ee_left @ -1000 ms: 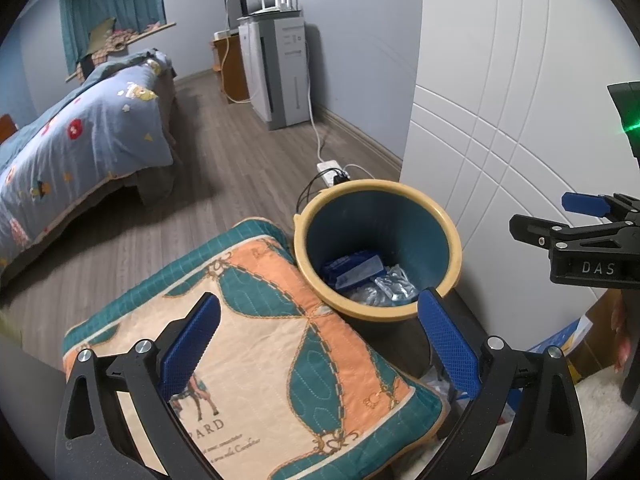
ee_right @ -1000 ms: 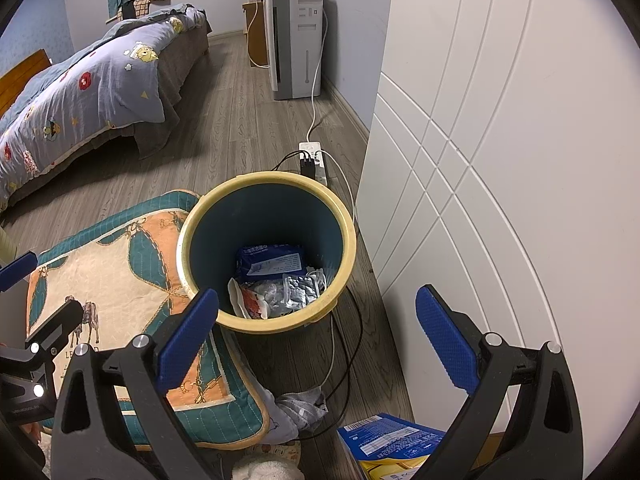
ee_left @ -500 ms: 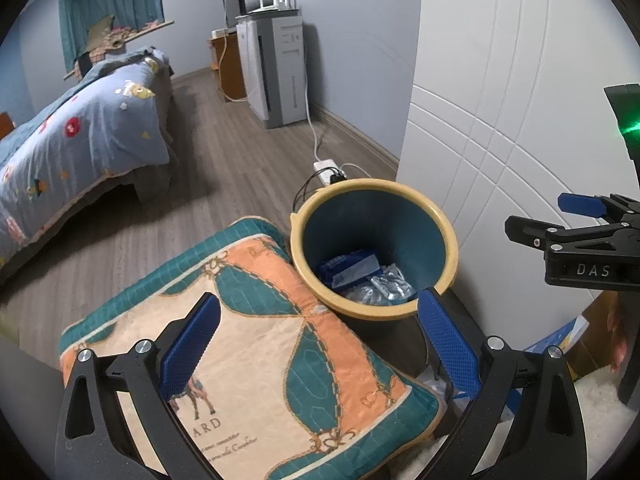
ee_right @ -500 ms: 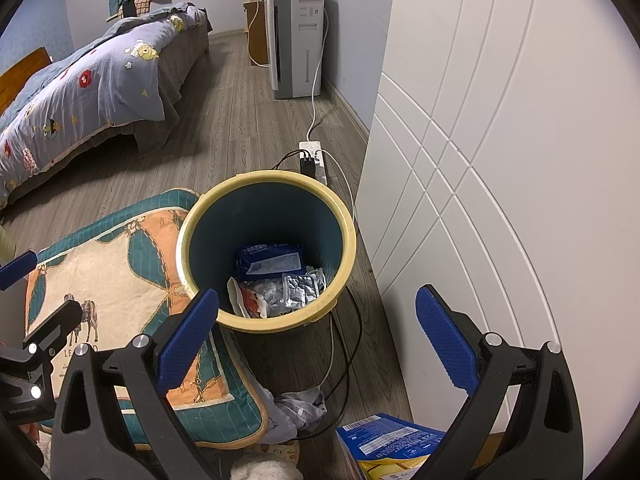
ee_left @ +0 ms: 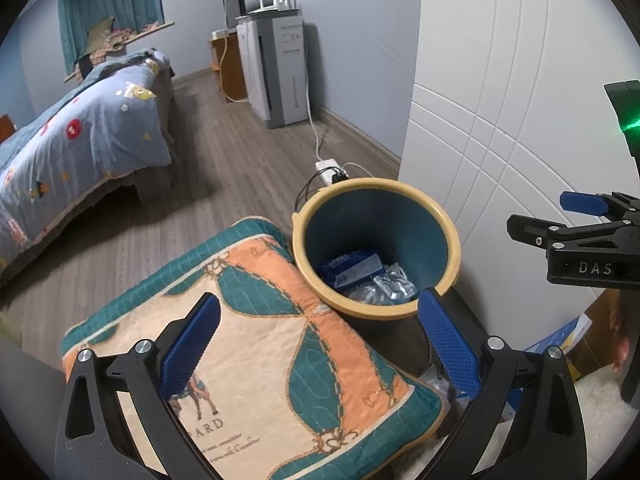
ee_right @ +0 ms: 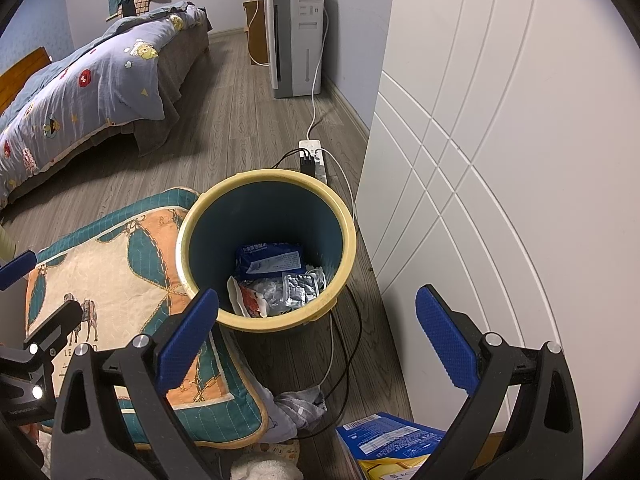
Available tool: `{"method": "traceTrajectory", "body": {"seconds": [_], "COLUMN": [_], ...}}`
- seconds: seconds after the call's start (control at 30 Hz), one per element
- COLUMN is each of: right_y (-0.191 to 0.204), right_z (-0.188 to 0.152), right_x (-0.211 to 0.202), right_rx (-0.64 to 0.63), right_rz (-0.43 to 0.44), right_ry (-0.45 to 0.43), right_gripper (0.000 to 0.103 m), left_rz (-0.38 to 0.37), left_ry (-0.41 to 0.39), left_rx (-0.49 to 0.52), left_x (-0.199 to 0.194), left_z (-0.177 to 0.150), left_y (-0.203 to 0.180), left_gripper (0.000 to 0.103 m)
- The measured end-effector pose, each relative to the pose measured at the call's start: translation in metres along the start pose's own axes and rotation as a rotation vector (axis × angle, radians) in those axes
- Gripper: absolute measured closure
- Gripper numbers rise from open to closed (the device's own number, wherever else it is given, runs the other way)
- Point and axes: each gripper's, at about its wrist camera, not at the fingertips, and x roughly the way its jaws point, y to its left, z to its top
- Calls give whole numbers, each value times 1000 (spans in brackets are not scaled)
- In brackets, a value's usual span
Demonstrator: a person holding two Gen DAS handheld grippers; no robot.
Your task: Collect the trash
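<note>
Both my jaws hang spread, empty. Ahead between them, the bin's (ee_right: 266,248) wrappers (ee_right: 296,288) look light, crinkly; I'd pinch an edge.

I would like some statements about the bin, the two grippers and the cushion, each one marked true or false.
1. The bin already has wrappers inside. True.
2. The right gripper grips a wrapper. False: it is open and holds nothing.
3. The cushion lies beside the bin, on its left. True.
4. The left gripper is shut. False: its jaws stand wide apart.
5. The bin lies tipped on its side. False: it stands upright.
</note>
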Motion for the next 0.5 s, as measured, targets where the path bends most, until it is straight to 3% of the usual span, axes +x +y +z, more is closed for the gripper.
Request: {"method": "traceTrajectory", "body": {"seconds": [0.5], "right_y": [-1], "right_z": [-3], "right_x": [2], "right_rx": [22], "right_rz": [-5], "right_ry": [10], "right_gripper": [6], "left_rz": [-10], "left_ry": [31], "left_rx": [-20], "left_x": [3], "left_z": [2], "left_y": [1], "left_gripper": [5]}}
